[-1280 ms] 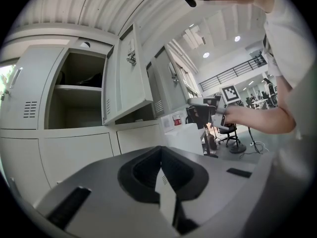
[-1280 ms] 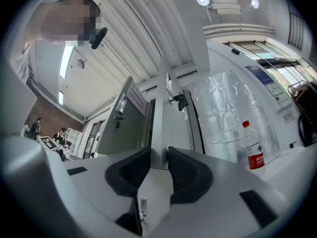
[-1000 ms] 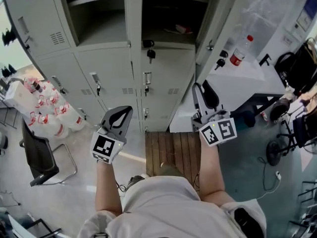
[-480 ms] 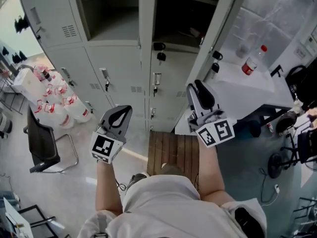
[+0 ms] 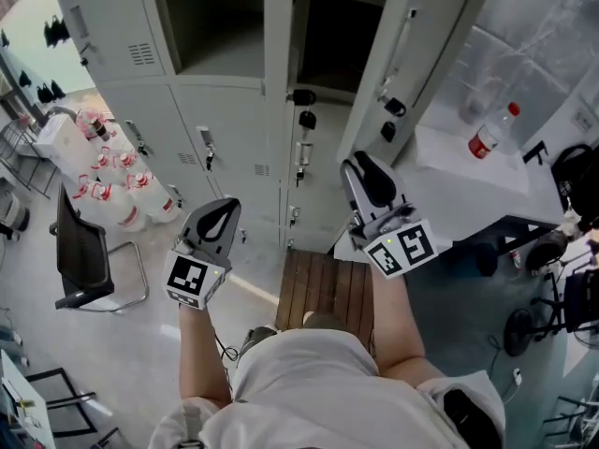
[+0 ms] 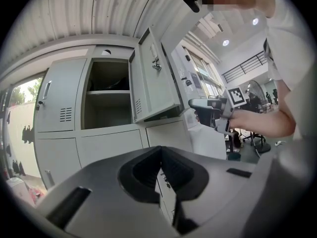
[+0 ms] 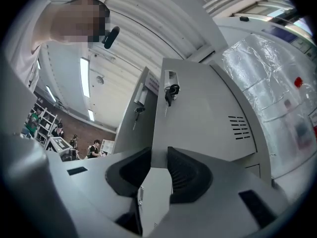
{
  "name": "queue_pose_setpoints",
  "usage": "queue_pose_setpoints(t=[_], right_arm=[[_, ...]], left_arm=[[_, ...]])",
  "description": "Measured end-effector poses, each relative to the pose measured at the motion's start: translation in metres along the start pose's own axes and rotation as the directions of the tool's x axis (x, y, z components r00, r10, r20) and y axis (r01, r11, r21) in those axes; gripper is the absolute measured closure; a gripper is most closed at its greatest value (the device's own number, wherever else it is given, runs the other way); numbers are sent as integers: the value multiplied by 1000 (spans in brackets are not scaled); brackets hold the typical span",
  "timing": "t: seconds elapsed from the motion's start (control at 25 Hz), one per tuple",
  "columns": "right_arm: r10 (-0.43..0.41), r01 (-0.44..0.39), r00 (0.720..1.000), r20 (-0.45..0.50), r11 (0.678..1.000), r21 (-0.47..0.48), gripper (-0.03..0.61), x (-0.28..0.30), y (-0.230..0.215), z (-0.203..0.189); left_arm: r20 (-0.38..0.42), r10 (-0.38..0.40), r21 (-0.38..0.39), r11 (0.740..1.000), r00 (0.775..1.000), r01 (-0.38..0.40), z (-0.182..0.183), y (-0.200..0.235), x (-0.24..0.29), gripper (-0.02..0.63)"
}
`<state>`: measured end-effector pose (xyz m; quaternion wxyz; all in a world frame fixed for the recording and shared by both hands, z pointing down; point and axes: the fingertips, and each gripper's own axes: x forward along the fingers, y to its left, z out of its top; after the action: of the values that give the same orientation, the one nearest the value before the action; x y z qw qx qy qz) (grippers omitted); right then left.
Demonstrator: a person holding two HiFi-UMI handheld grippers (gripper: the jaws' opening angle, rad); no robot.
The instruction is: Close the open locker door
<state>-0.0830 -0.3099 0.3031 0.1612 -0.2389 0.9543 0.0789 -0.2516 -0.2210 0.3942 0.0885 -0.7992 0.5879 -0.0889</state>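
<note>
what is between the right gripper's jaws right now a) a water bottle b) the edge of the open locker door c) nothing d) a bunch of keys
b: in the right gripper view the edge of the locker door runs up between the jaws of the right gripper, which have just been closing on it.

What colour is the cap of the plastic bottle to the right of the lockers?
Red. The bottle cap shows best in the head view.

The locker door [image 5: 435,17] and lockers [image 5: 215,120] are showing pale grey. The left gripper [image 5: 223,209] is showing grey with black jaws, its cube patterned black-and-white. The bottle [image 5: 489,136] at right is showing red cap and label, while the slatted board [image 5: 328,283] is showing brown.
</note>
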Motion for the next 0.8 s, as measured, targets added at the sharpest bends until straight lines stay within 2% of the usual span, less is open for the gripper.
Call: queue_pose_setpoints(t=[0.16,0.4,0.48,0.8], right_arm=[[47,-47,999,-3,999,11,469,13,0,-4],[49,-50,999,14,997,53,488,27,-25,-10],[61,-62,998,12,997,52,514,33,-31,-12],[78,-78,997,4,994,70,514,53,-59,-26]], left_arm=[[-9,41,-1,999,999,-41,1,7,-1,611],[-34,94,0,996,995,-94,-4,13,-1,611],[-41,111,0,994,993,-111,-3,15,0,611],[-66,175,18,985,982,-174,-4,22,7,611]])
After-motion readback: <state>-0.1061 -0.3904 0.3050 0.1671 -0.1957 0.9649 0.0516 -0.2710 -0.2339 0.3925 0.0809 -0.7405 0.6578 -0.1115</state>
